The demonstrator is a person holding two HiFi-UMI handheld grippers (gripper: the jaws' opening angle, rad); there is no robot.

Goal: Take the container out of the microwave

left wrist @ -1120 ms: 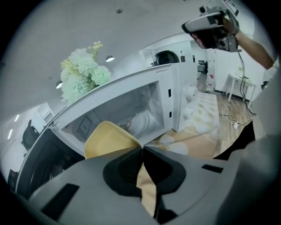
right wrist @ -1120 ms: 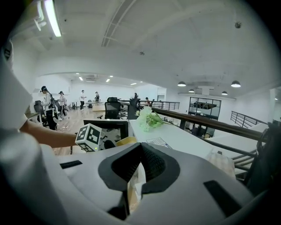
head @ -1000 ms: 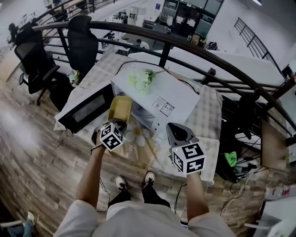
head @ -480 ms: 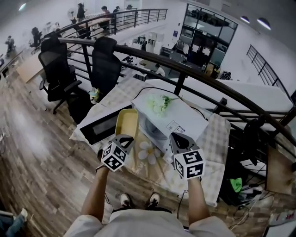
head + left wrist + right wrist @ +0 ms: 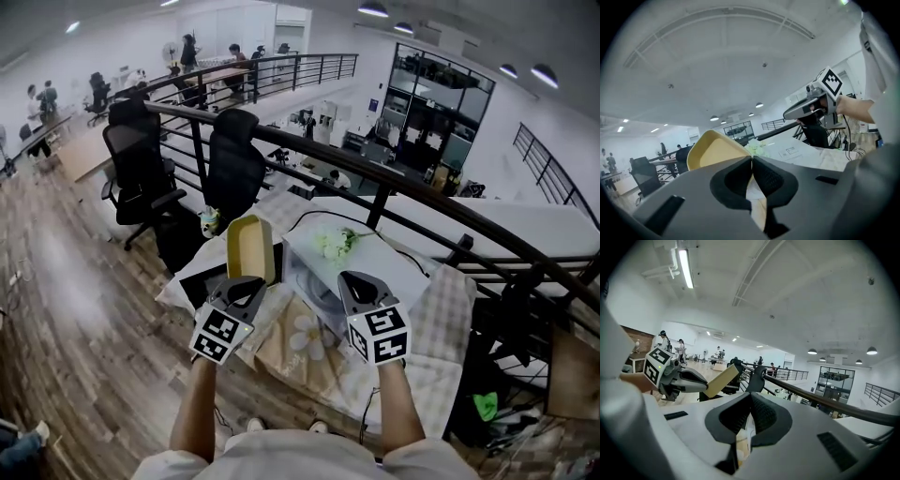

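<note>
A yellow container [image 5: 251, 247] stands tilted on its edge in the air, up and to the left of the white microwave [image 5: 323, 270]. My left gripper [image 5: 246, 281] is shut on its lower rim. In the left gripper view the container [image 5: 711, 149] rises just behind the closed jaws of that gripper [image 5: 752, 157]. The microwave's dark door [image 5: 194, 279] hangs open to the left. My right gripper [image 5: 354, 277] hovers over the microwave's front, shut with nothing in it. The right gripper view shows its jaws [image 5: 750, 394] meeting, with the left gripper [image 5: 670, 373] and container [image 5: 721, 379] off to the left.
White flowers [image 5: 336, 242] lie on top of the microwave. It sits on a table with a checked cloth [image 5: 441, 309]. A curved black railing [image 5: 394, 173] runs behind, with black office chairs [image 5: 234, 164] at the left. People stand far off in the room.
Both grippers have risen. The left one has lifted the yellow container up and away from the microwave's opening. The head view has tipped up and shows more of the room.
</note>
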